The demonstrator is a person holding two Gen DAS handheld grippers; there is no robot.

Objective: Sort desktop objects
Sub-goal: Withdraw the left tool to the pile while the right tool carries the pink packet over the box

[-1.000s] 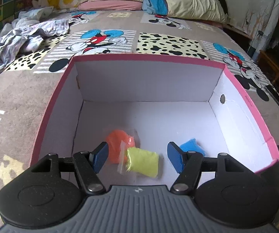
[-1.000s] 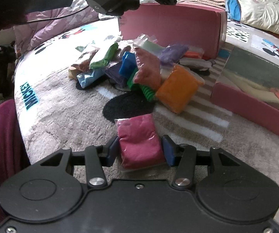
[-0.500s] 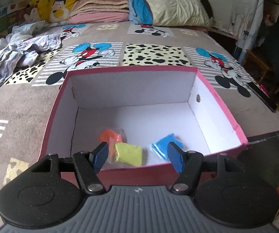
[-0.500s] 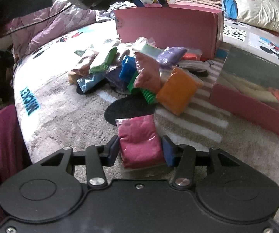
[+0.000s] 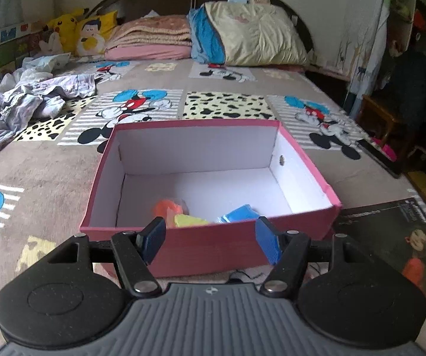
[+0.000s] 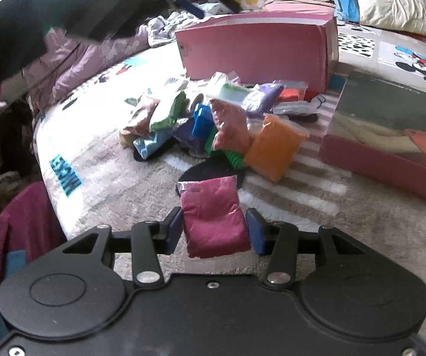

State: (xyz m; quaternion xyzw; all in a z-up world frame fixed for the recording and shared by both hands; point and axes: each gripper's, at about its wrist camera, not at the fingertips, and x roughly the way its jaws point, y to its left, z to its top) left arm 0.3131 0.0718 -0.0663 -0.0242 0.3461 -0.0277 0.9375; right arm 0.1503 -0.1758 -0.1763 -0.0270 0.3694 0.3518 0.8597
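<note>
In the left wrist view an open pink box point(image 5: 213, 246) with a white inside sits on the bed. It holds an orange bag point(image 5: 167, 207), a yellow bag point(image 5: 187, 220) and a blue bag point(image 5: 239, 215). My left gripper point(image 5: 210, 241) is open and empty, just outside the box's near wall. In the right wrist view my right gripper point(image 6: 214, 233) is shut on a magenta bag point(image 6: 213, 216), held just above the bedspread. A pile of several coloured bags point(image 6: 218, 124) lies ahead of it, in front of the pink box point(image 6: 257, 50).
The box lid point(image 6: 390, 136) with a printed picture lies to the right of the pile; it also shows in the left wrist view point(image 5: 390, 234). Crumpled clothes point(image 5: 26, 101) lie at the left, pillows point(image 5: 248, 38) at the headboard. A dark sleeve point(image 6: 64, 9) crosses the upper left.
My left gripper has drawn back and up out of the box, from over the bags to outside the near wall. My right gripper has lifted the magenta bag slightly.
</note>
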